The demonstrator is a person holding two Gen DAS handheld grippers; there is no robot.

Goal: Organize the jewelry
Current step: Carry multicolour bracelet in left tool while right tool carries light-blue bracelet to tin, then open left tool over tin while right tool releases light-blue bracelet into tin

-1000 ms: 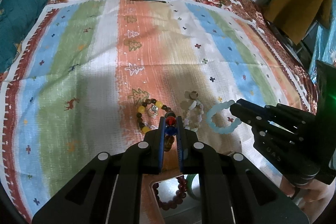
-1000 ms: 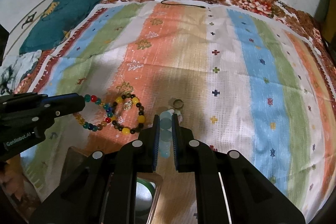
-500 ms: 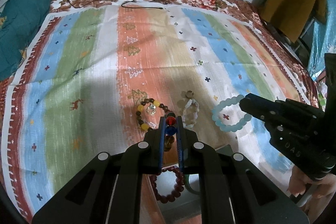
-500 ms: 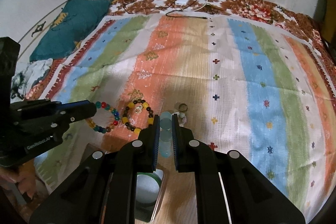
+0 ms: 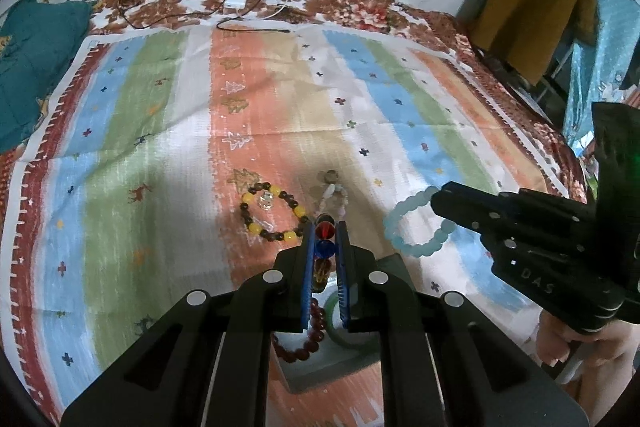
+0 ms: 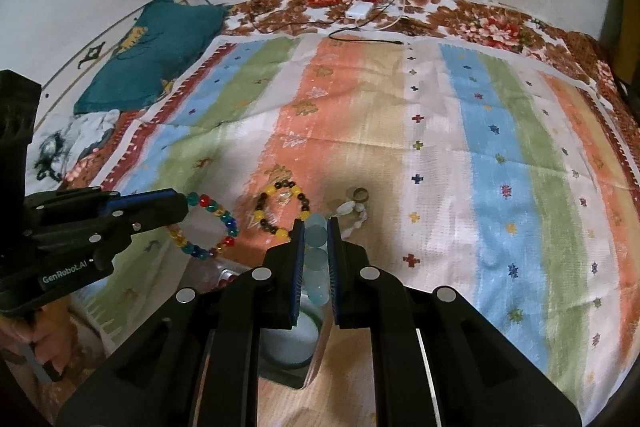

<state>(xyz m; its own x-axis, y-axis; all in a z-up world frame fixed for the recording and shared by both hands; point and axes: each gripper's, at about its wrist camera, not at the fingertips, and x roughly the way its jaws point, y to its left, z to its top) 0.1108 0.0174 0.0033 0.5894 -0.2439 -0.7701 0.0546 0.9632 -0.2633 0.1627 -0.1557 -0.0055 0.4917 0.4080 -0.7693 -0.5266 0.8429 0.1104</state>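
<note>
Multicoloured glass-bead bracelet (image 6: pixel 206 227), a loop of red, blue, green and amber beads, clamped between the fingers of the left gripper (image 5: pixel 325 227) and hanging clear of the cloth. Pale blue bead bracelet (image 5: pixel 416 223), translucent, pinched likewise in the right gripper (image 6: pixel 316 227). Beyond both tips, flat on the cloth: brown-and-yellow bead bracelet (image 5: pixel 272 213); white bead bracelet (image 5: pixel 332 197), just beside a small ring (image 6: pixel 360 193). Below the left gripper, a dark red bead bracelet (image 5: pixel 304 339).

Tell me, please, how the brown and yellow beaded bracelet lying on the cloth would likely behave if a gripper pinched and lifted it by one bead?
The brown and yellow bracelet is separate strung beads, so it would probably sag into a hanging loop. Its beads look round and glossy, so the pinch might slip. It seems small, likely light.
</note>
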